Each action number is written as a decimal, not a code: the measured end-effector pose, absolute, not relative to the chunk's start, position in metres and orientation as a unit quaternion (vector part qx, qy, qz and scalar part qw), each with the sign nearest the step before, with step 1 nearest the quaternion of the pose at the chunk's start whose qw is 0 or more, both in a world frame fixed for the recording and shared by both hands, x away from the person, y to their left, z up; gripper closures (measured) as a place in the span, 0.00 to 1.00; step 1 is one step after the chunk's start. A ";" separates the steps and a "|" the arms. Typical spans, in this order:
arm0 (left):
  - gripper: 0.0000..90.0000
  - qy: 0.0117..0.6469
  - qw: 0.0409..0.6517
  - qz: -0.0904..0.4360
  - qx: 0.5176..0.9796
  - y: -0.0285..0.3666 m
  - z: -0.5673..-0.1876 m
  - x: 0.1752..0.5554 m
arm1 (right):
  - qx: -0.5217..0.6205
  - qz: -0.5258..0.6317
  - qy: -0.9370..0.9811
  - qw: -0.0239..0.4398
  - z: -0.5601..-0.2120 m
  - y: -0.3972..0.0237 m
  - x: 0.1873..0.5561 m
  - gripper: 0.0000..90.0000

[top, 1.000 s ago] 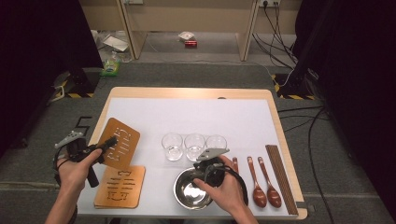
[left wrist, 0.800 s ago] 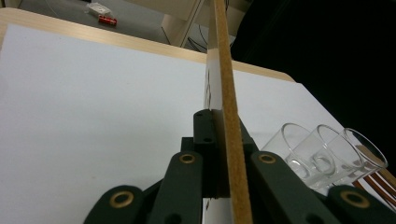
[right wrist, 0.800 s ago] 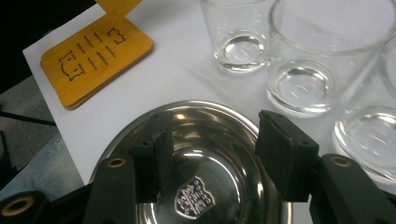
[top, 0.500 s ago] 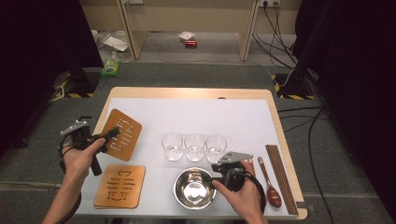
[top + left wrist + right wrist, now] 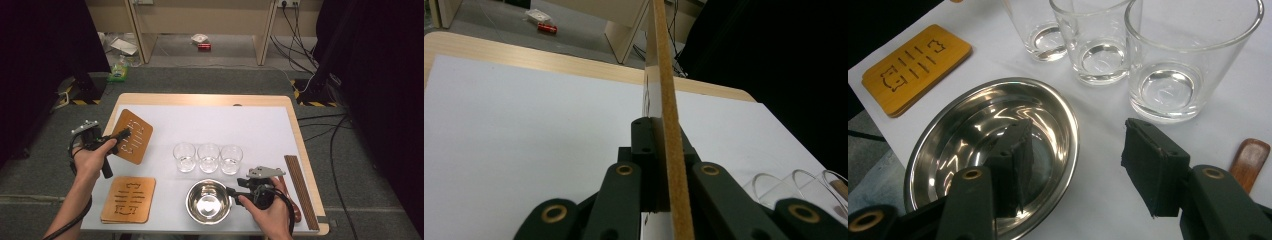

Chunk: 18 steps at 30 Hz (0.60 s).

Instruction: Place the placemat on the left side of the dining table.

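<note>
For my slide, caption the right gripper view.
Right gripper, jaws open, straddling the steel bowl's rim before three glasses.

A brown cork mat [image 5: 132, 136] with slotted cutouts, lifted and tilted above the table's left side.
</note>
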State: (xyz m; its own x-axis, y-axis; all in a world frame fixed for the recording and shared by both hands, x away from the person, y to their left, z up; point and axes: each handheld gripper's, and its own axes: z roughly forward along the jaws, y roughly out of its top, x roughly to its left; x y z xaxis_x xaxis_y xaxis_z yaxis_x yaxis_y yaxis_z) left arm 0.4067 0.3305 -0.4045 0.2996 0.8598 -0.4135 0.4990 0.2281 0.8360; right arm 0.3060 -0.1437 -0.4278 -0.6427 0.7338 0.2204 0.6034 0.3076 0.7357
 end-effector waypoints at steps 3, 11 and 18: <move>0.95 0.567 0.540 0.167 0.599 0.328 -0.405 0.413 | 0.420 0.418 0.802 0.076 -0.429 -0.146 0.306 0.51; 0.96 0.572 0.534 0.167 0.599 0.325 -0.405 0.428 | 0.429 0.419 0.796 0.075 -0.429 -0.151 0.305 0.51; 0.95 0.580 0.529 0.171 0.596 0.324 -0.404 0.442 | 0.427 0.419 0.797 0.078 -0.430 -0.152 0.306 0.51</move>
State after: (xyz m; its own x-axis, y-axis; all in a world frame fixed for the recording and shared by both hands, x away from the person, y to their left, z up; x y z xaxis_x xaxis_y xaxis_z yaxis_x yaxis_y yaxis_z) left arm 0.4419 0.3236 -0.4045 0.2688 0.8720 -0.4091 0.5093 0.2318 0.8288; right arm 0.3057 -0.1522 -0.4303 -0.6223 0.7471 0.2336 0.6159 0.2832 0.7352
